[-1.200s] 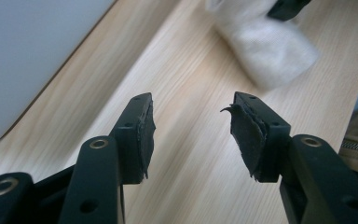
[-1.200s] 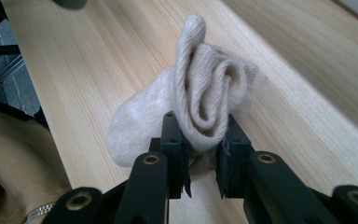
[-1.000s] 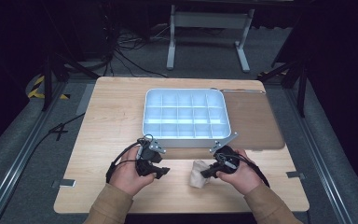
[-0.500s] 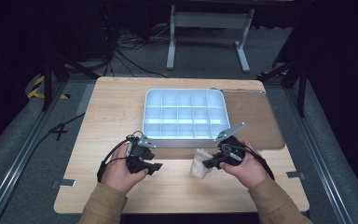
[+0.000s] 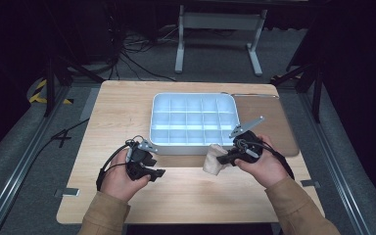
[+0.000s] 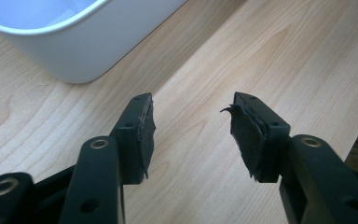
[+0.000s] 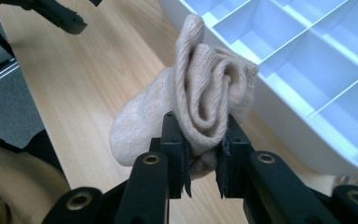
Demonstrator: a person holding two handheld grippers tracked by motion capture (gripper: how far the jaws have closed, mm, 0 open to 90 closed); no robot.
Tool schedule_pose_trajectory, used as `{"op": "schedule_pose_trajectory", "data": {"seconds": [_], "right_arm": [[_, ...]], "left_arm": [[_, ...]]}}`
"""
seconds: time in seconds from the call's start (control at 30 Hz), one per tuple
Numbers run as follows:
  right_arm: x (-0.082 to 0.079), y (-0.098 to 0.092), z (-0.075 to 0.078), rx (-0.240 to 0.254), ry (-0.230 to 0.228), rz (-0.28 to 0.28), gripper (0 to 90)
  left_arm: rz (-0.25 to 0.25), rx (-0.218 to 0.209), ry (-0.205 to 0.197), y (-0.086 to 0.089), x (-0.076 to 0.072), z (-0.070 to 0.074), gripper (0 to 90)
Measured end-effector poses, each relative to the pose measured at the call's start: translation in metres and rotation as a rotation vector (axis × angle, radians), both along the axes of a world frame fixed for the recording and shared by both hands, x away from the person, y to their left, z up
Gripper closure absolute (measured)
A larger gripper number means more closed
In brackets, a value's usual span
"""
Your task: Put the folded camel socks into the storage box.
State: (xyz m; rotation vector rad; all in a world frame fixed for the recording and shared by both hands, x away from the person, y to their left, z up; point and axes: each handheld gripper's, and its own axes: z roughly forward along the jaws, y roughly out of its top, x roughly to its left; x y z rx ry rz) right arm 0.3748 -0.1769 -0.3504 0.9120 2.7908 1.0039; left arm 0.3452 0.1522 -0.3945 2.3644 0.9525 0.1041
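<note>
Beige and rolled up on itself, the sock (image 7: 200,102) is pinched between the two black jaws of the right gripper (image 7: 204,156), its pads pressing into the bundle from both sides so that the folds bulge out above them. From the high view the same sock (image 5: 213,159) hangs off that gripper's (image 5: 225,157) tip, just in front of the near wall of the white compartment tray (image 5: 176,147) and, as far as I can make out from here, clear of the wooden table (image 5: 186,196), though the angle makes that gap hard to judge. In the right gripper view the tray's (image 7: 307,144) rim runs just beside the sock, with the divided cells open behind it; sock and tray look close but I cannot say they touch.

Over on the other side, the left gripper (image 5: 152,172) sits low over the table near the tray's front left corner. Its jaws have just been opening and now stand wide apart with nothing between them: in the left gripper view (image 6: 193,135) only bare wood grain (image 6: 205,56) shows in the gap. One pad (image 6: 244,135) is frayed at its upper edge. The rounded corner of the tray (image 6: 74,51) lies ahead of the jaws, apart from them.

A person's tan sleeves (image 5: 298,210) come in from the near edge of the table. A darker brown mat (image 5: 274,117) lies on the table to the right of the tray.
</note>
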Motion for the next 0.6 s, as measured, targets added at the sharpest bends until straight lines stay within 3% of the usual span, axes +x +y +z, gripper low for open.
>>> {"op": "schedule_pose_trajectory", "data": {"seconds": [0.43, 0.6], "right_arm": [[0.017, -0.004, 0.019, -0.041, -0.033, -0.028, 75.7], [0.024, -0.007, 0.023, -0.032, -0.025, -0.035, 75.7]], "left_arm": [[0.019, -0.011, -0.017, 0.007, 0.0, 0.004, 48.3], [0.02, -0.015, -0.013, 0.007, 0.0, 0.005, 48.0]]}}
